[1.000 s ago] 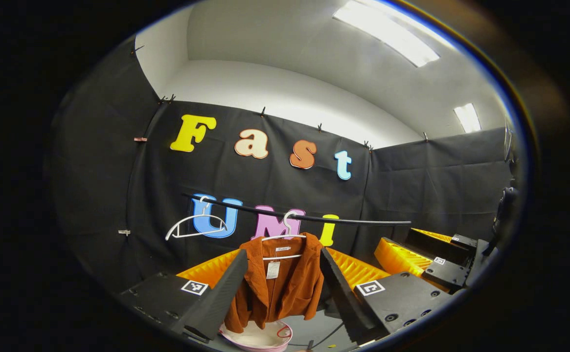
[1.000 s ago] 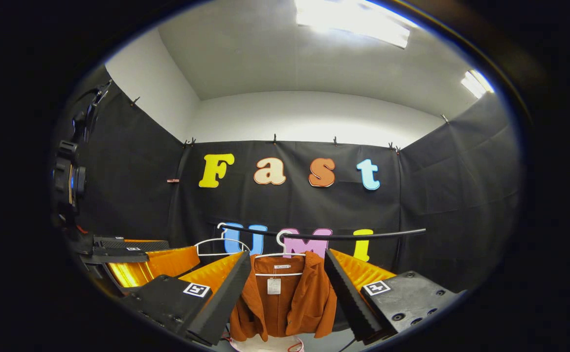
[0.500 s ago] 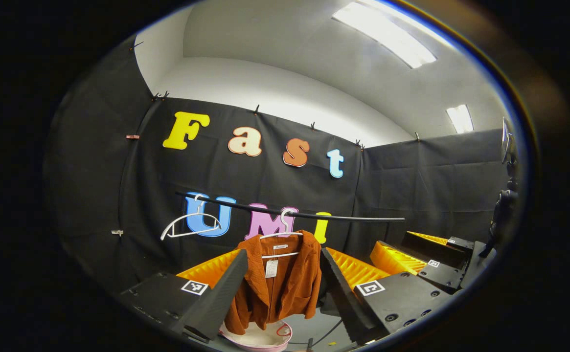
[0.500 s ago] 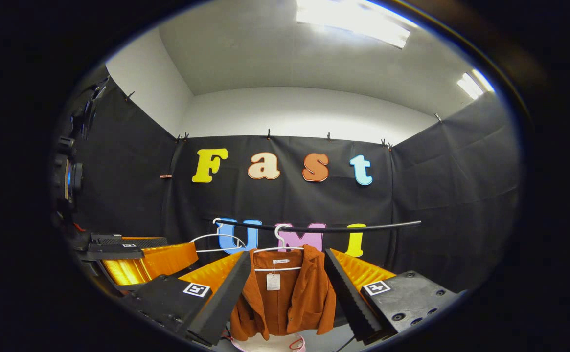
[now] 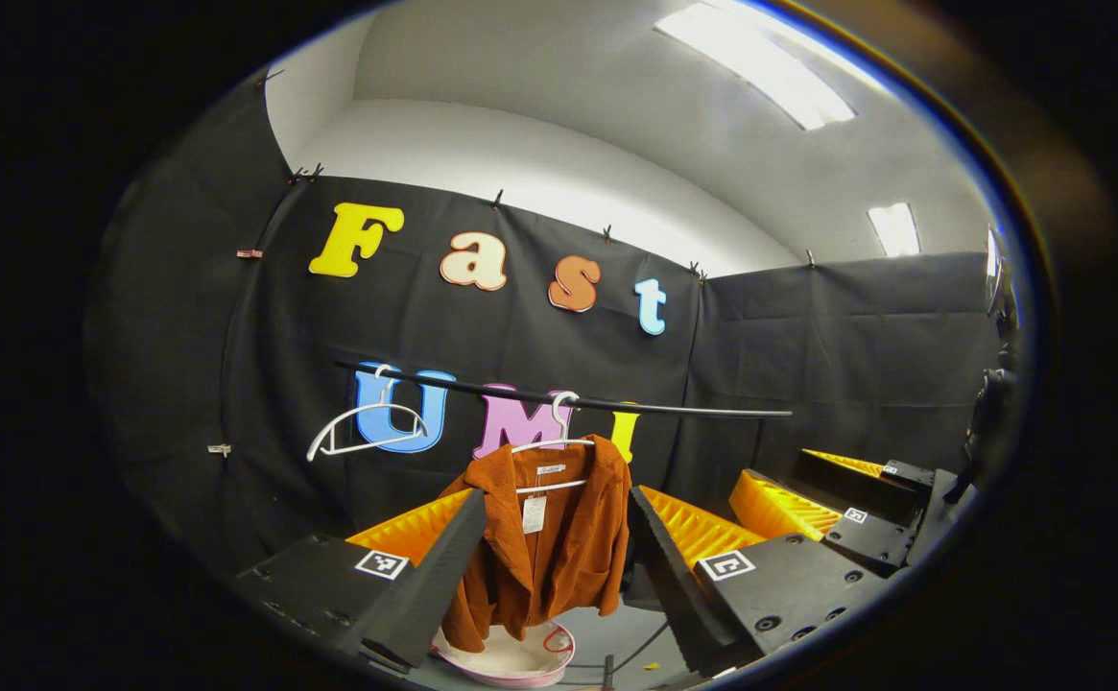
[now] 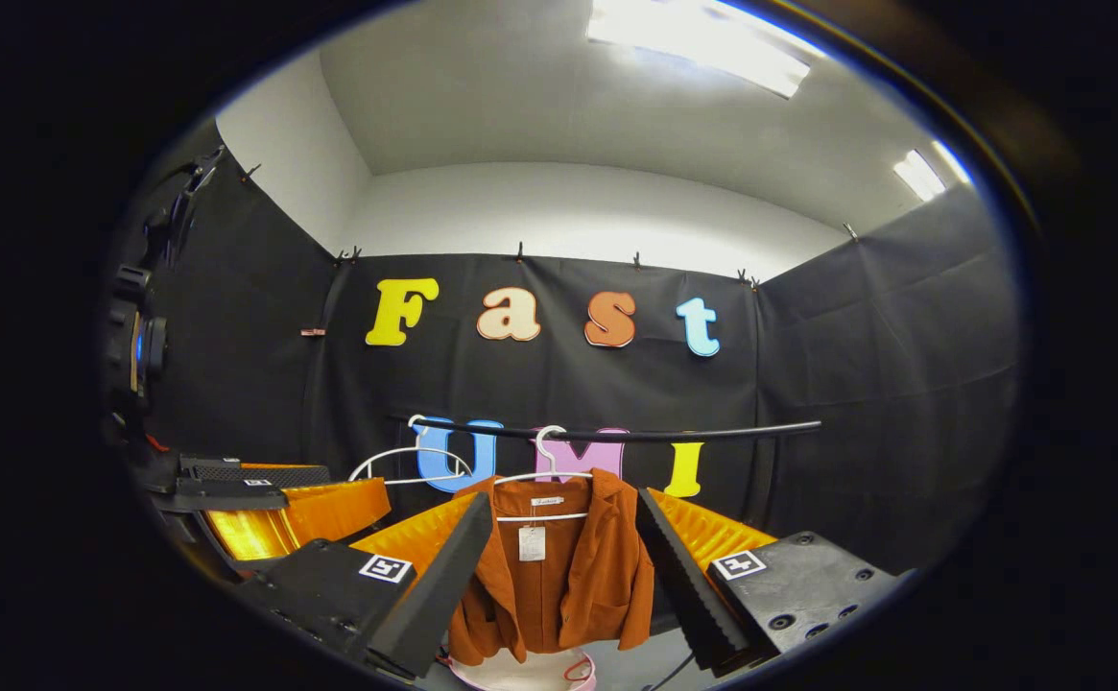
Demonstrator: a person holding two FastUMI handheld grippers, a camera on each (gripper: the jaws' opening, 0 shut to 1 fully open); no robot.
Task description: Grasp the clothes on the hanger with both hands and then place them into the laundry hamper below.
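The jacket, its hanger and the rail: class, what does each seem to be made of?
Jacket: rust-brown cloth, probably corduroy, from fine ribbing on its lapel; matte.
Hanger: thin white coated wire or plastic; unclear which.
Rail: slim black rod with a slight sheen, possibly metal.

The left gripper (image 5: 554,566) and right gripper (image 6: 563,576) are both level, side by side, jaws spread wide (nothing between the fingers).

A rust-orange jacket (image 5: 544,547) hangs on a white hanger (image 5: 549,451). The rail (image 5: 616,405) is black. The hamper (image 5: 511,662) is pink and white.
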